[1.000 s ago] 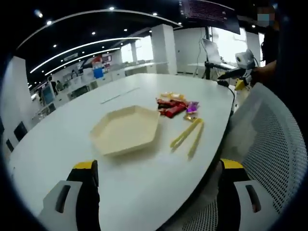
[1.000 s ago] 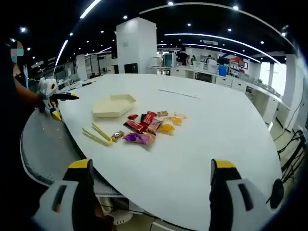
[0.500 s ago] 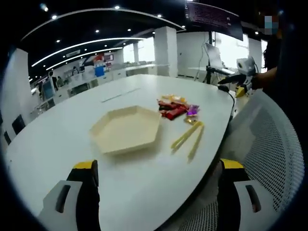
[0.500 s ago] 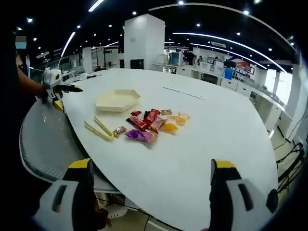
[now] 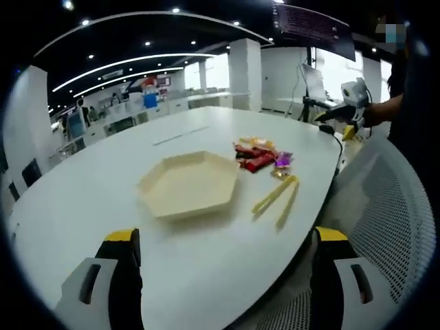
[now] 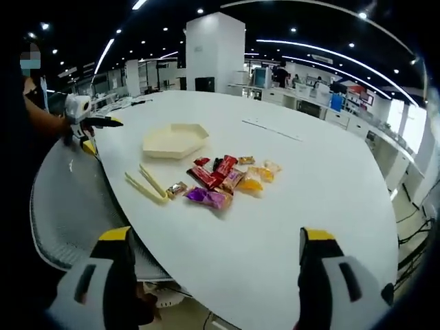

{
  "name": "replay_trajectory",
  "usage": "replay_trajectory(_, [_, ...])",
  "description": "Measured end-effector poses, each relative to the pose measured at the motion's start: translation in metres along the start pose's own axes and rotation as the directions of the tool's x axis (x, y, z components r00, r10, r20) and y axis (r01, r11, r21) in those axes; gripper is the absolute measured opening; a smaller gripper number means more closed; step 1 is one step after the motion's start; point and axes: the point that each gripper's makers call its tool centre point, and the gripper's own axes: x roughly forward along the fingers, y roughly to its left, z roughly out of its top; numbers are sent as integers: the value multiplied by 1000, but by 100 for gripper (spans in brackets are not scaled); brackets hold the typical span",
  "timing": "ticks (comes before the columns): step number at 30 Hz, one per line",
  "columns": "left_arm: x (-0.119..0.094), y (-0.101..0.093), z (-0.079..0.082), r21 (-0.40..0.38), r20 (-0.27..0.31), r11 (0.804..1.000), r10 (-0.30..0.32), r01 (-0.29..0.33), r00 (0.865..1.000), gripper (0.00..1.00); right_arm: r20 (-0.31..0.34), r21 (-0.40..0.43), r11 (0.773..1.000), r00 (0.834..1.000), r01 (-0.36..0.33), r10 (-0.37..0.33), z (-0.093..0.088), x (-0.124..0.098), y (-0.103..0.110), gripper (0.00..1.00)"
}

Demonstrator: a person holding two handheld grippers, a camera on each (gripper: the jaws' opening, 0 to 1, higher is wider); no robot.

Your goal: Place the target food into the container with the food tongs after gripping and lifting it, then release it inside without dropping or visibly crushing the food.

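A pale hexagonal container [image 5: 190, 184] lies on the white table [image 5: 82, 206], also in the right gripper view as the container [image 6: 174, 139]. Yellow food tongs [image 5: 277, 199] lie beside it near the table edge; the tongs [image 6: 146, 186] rest flat. A heap of wrapped snacks [image 5: 259, 155] sits past the tongs, with red, purple and orange packets [image 6: 227, 180]. My left gripper [image 5: 223, 282] is open over the near table edge, nothing between its jaws. My right gripper [image 6: 214, 282] is open too, well short of the snacks. The left gripper [image 6: 81, 118] shows far left in the right gripper view.
A white mesh chair back [image 5: 385, 227] stands at the table edge, seen also as the chair [image 6: 69, 206]. A person's arm [image 5: 385, 106] holds the other gripper [image 5: 347, 103]. Office desks and a pillar [image 6: 213, 51] are far behind.
Both views have drifted slightly; the container and snacks sit a little more to the right in the left gripper view. Nothing on the table has moved.
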Motion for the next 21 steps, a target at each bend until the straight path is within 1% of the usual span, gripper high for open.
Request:
replay_trajectory(2, [1,-1,-1,5,-3,1000,-6,6,1000,100,0,-3,1000,1000,-7,7,2,0,0,100])
replay_trajectory(6, [0,0,0,10,-1,1000,2,-2,1000,100,2,1,1000,1000,-25,25,1,1,2,100])
replay_trajectory(8, [0,0,1,7,0,1000,2,-2,1000,100,0,0,1000,1000,-22,22,1,1,1,100])
replay_trajectory(9, [0,1,-1,21,-10,1000,11,-11,1000,100,-1,-3,1000,1000,-20,20,0,1,1,100])
replay_trajectory(13, [0,3,0,19,-3,1000,13,-13,1000,100,-3,-6,1000,1000,-22,22,0,2,1,100])
replay_trajectory(15, [0,3,0,10,-4,1000,11,-11,1000,100,-2,-4,1000,1000,-21,21,0,3,2,100])
replay_trajectory(21, [0,0,-1,17,-11,1000,3,-2,1000,100,4,-1,1000,1000,-17,17,1,2,0,100])
